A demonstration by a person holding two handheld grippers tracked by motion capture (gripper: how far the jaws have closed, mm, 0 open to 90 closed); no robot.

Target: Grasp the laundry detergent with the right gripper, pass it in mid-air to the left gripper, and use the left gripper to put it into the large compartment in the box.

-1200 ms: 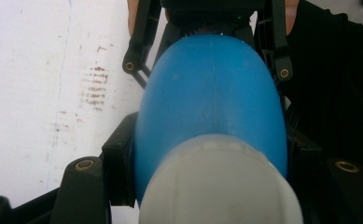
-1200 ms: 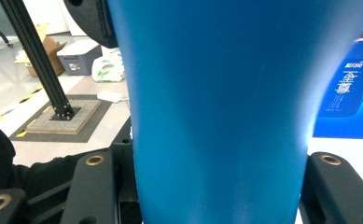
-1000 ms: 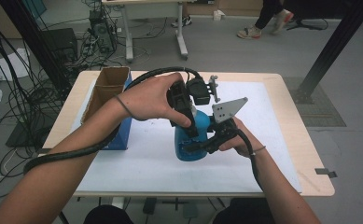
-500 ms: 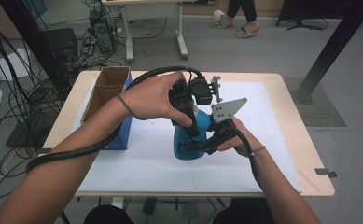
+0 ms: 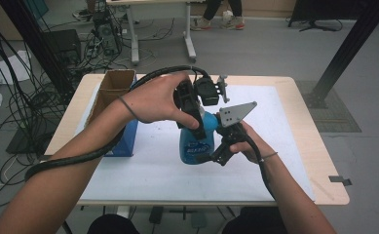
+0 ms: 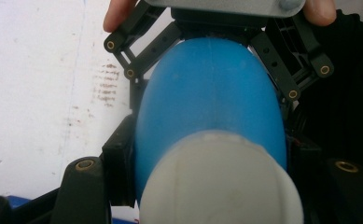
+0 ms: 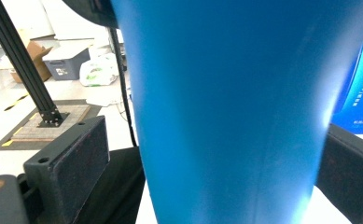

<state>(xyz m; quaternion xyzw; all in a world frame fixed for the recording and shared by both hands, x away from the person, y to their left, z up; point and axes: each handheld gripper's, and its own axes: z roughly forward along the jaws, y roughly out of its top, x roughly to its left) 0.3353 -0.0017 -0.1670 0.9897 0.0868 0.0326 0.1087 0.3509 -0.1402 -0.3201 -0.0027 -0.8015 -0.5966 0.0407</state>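
A blue bottle (image 5: 194, 144) with a white cap (image 6: 216, 182) stands on the white mat (image 5: 153, 170) at mid-table. My left gripper (image 5: 200, 123) comes down from above and is shut on the bottle's (image 6: 212, 93) upper part, just under the cap. My right gripper (image 5: 211, 156) reaches in from the right at the bottle's lower body. Its jaws have just been opening, and the bottle (image 7: 226, 112) stands between them. A gap shows beside the left pad (image 7: 67, 158).
An open cardboard box (image 5: 111, 90) and a blue box (image 5: 123, 139) sit at the table's left. A black metal post (image 5: 348, 48) rises behind the right corner. Cables and desks crowd the floor beyond the table.
Both hands and the bottle have kept their places. The right gripper's jaws look slightly wider around the bottle's lower body than before.
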